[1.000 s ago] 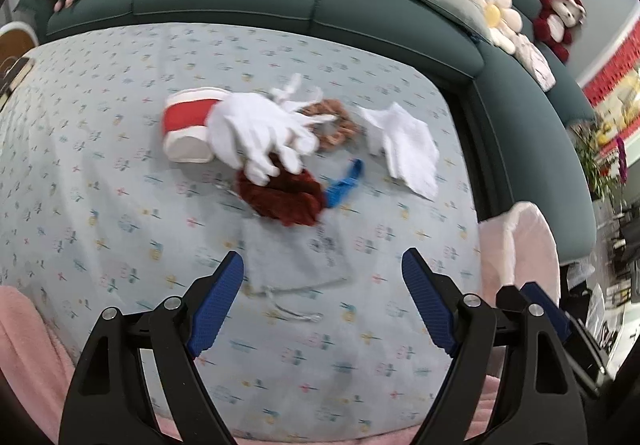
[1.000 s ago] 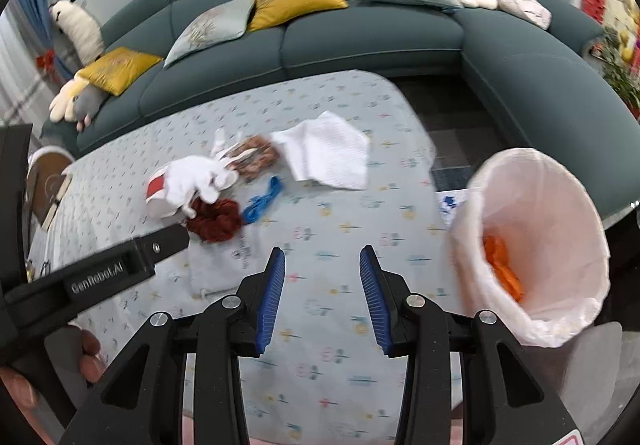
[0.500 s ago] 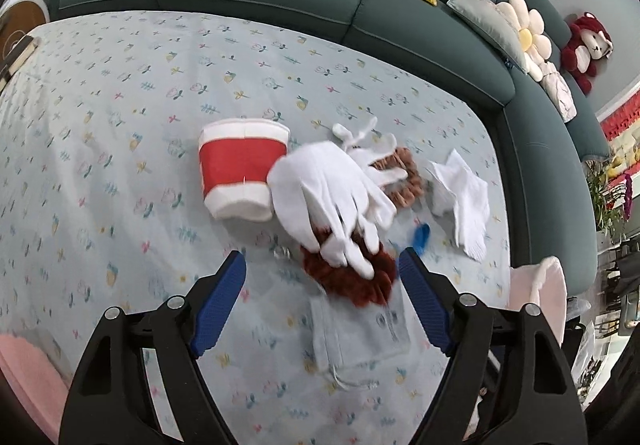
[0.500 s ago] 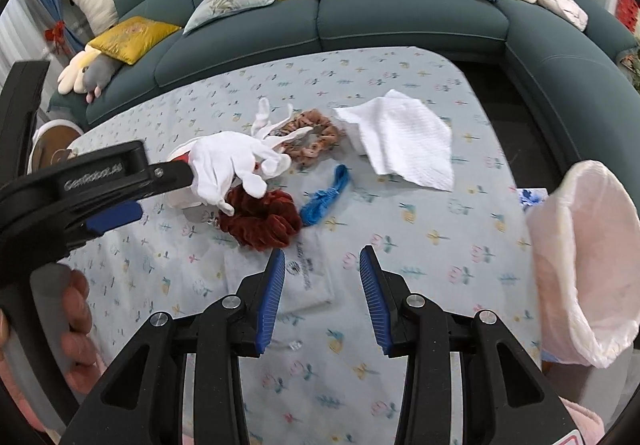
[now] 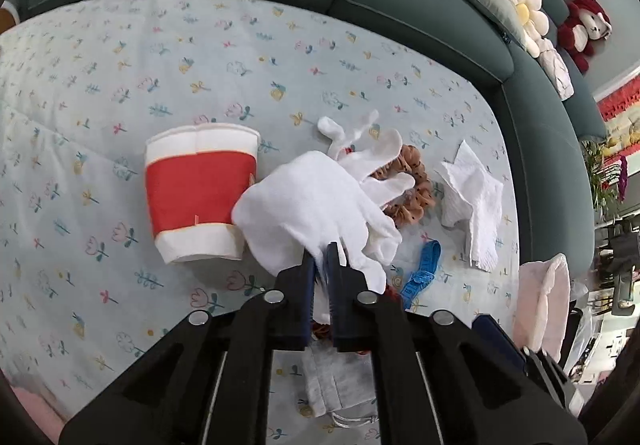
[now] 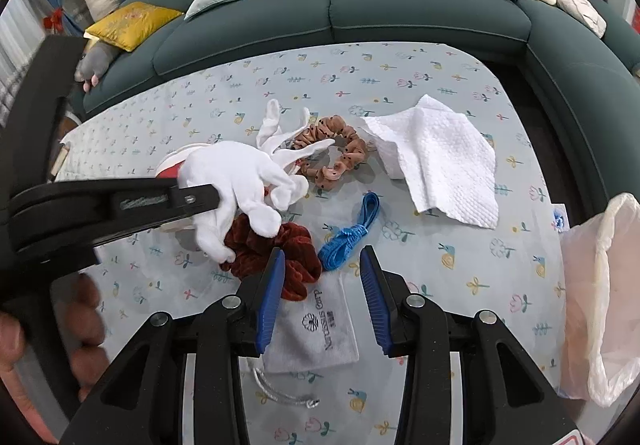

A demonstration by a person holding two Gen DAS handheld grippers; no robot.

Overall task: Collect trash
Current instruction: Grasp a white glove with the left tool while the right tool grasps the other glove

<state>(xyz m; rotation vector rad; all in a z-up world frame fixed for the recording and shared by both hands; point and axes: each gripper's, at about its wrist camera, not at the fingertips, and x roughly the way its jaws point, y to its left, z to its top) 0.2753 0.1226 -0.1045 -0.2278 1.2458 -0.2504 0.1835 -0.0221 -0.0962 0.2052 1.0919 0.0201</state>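
A white glove (image 5: 316,201) lies on a pile on the flowered tablecloth, beside a tipped red-and-white paper cup (image 5: 198,197). My left gripper (image 5: 322,251) has its jaws closing, and they pinch the near edge of the glove (image 6: 236,173). Under the glove sit a dark red scrunchie (image 6: 280,249), a brown dotted scrunchie (image 6: 332,153) and a blue band (image 6: 352,233). My right gripper (image 6: 323,251) hangs open above the red scrunchie and a grey drawstring pouch (image 6: 320,329), holding nothing. A white paper towel (image 6: 436,157) lies to the right.
A pale pink trash bag (image 6: 600,293) stands open at the table's right edge. A dark green sofa (image 6: 400,13) with cushions and plush toys wraps around the far side. A person's fingers (image 6: 86,325) hold the left tool at the lower left.
Both grippers moved forward and down toward the pile. The left jaws, wide apart before, have closed onto the white glove. The trash bag has slid to the right edge of the right view.
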